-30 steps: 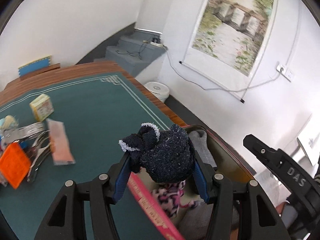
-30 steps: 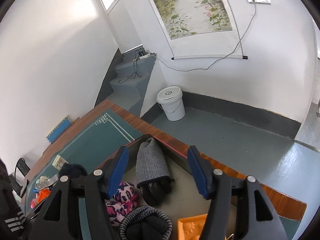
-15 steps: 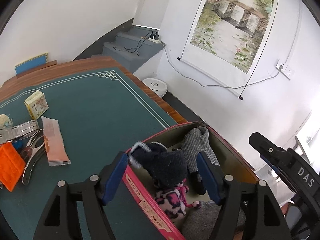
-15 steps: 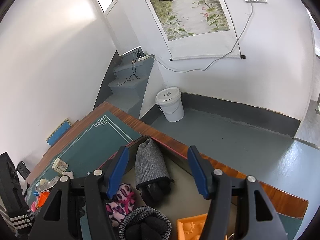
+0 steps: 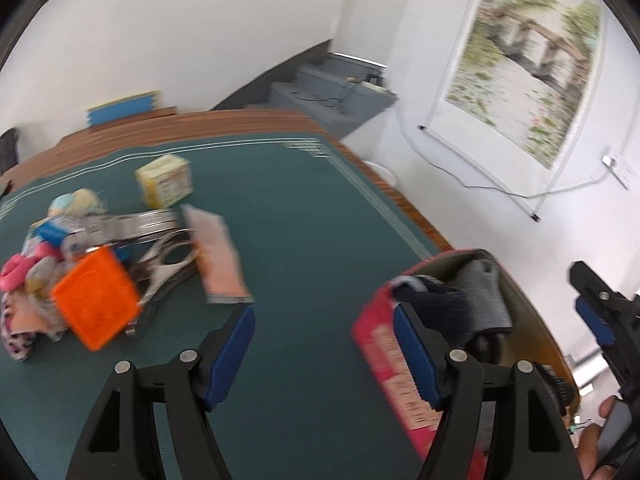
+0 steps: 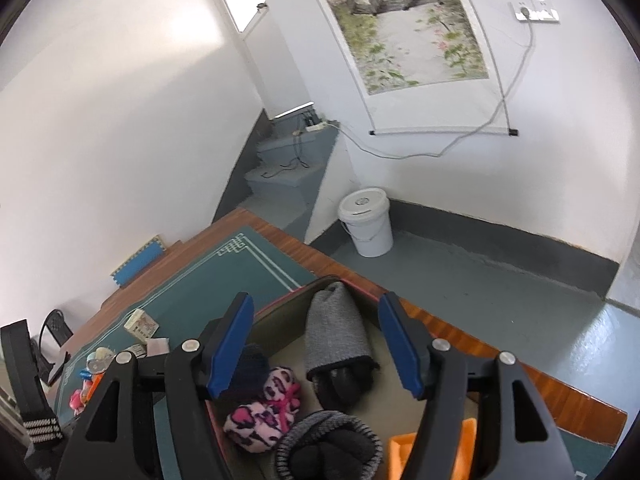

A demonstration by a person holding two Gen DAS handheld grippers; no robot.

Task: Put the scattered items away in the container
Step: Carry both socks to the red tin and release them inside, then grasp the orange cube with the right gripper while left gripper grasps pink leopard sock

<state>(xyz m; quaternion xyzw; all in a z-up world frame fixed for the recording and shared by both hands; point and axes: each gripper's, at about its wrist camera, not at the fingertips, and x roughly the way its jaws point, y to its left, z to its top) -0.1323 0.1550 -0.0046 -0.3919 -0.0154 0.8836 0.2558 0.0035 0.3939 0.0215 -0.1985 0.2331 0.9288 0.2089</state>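
Note:
My left gripper (image 5: pixel 324 344) is open and empty above the green mat, between the pile and the red-walled container (image 5: pixel 384 356). The dark fluffy sock (image 5: pixel 432 300) lies inside the container beside a grey sock (image 5: pixel 480 296). The scattered pile to the left holds an orange block (image 5: pixel 96 304), metal tongs (image 5: pixel 168 264), a pink packet (image 5: pixel 218 256) and a yellow box (image 5: pixel 164 180). My right gripper (image 6: pixel 316 344) is open and empty above the container (image 6: pixel 280 308), over the grey sock (image 6: pixel 336 332), a pink leopard sock (image 6: pixel 264 412) and the dark sock (image 6: pixel 248 368).
The green mat (image 5: pixel 304 208) lies on a wooden table whose edge (image 5: pixel 400 196) runs along the right. A white bucket (image 6: pixel 366 220) stands on the floor past the table. A rolled dark sock (image 6: pixel 332 448) and an orange item (image 6: pixel 404 456) sit in the container's near end.
My left gripper opened and let the dark fluffy sock fall into the container, then swung left toward the pile. My right gripper has barely moved.

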